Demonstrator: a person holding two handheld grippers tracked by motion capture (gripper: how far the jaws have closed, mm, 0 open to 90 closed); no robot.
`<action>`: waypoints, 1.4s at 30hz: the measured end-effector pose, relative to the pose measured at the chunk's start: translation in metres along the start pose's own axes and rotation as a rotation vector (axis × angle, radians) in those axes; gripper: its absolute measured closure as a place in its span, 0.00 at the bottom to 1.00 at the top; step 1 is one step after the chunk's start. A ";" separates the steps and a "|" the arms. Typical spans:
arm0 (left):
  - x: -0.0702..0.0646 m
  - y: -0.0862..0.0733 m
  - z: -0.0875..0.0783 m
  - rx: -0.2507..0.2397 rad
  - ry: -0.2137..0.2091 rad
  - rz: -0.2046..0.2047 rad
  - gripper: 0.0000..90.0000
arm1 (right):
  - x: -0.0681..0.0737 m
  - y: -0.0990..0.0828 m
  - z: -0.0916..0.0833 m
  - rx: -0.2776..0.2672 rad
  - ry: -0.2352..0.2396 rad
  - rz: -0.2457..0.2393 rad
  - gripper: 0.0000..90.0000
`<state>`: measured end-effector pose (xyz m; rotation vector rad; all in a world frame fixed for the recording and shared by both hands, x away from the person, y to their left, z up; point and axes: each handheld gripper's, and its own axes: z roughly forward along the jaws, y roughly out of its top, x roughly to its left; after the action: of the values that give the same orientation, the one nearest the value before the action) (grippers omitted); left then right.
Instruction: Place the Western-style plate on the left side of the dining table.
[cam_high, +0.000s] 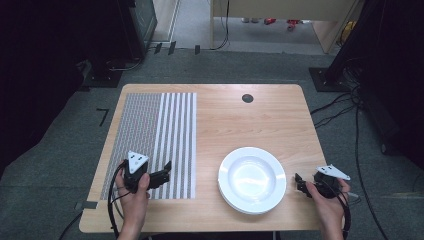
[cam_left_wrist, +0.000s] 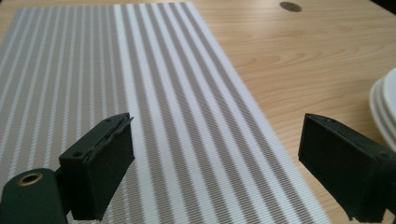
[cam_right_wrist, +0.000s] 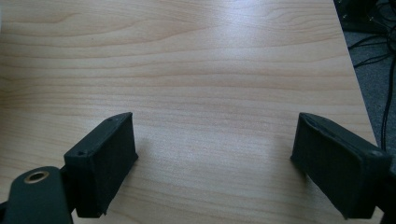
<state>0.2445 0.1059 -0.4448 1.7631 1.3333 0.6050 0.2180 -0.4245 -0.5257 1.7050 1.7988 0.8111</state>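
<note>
Two forearms at the near table edge, each hand around a gripper. Left gripper (cam_high: 166, 172) low over the near right part of the striped placemat (cam_high: 150, 130), jaws spread wide, nothing between them; grey three-cornered plate on top, cable looping down past the wrist. From the left gripper view: both black jaws well apart over the grey-and-white stripes (cam_left_wrist: 140, 93), the mat's right edge running between them, bare wood beyond, and the rim of the white plates (cam_left_wrist: 385, 112) just at the right border.

Right gripper (cam_high: 298, 181) near the right front corner of the wooden table (cam_high: 270, 115), just beside the plates (cam_high: 252, 179) but not touching them, jaws turned toward the rim. From the right gripper view: jaws released and far apart over bare wood grain (cam_right_wrist: 210, 70), empty, with grey floor and cables past the table's right edge.

White plates stacked, at least two by the rims seen from the left gripper view, sitting on the near right half of the table, between the two grippers, well clear of the mat's right edge. Placemat flat on the left half, finer stripes on its left part, broader white ones on its right. Small dark round grommet (cam_high: 247, 98) near the far edge, well apart from everything else.
</note>
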 end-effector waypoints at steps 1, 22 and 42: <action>-0.003 0.001 0.002 -0.003 -0.011 0.002 0.12 | 0.000 0.000 0.000 0.000 0.000 0.000 0.15; -0.063 -0.007 0.032 0.064 -0.224 0.024 0.12 | 0.000 0.000 0.000 -0.001 0.000 0.001 0.15; -0.104 -0.016 0.051 0.113 -0.327 0.053 0.12 | 0.008 0.009 -0.021 -0.119 0.035 0.164 0.18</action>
<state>0.2416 -0.0067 -0.4759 1.8982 1.1145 0.2566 0.2082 -0.4173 -0.5049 1.7869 1.6143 1.0016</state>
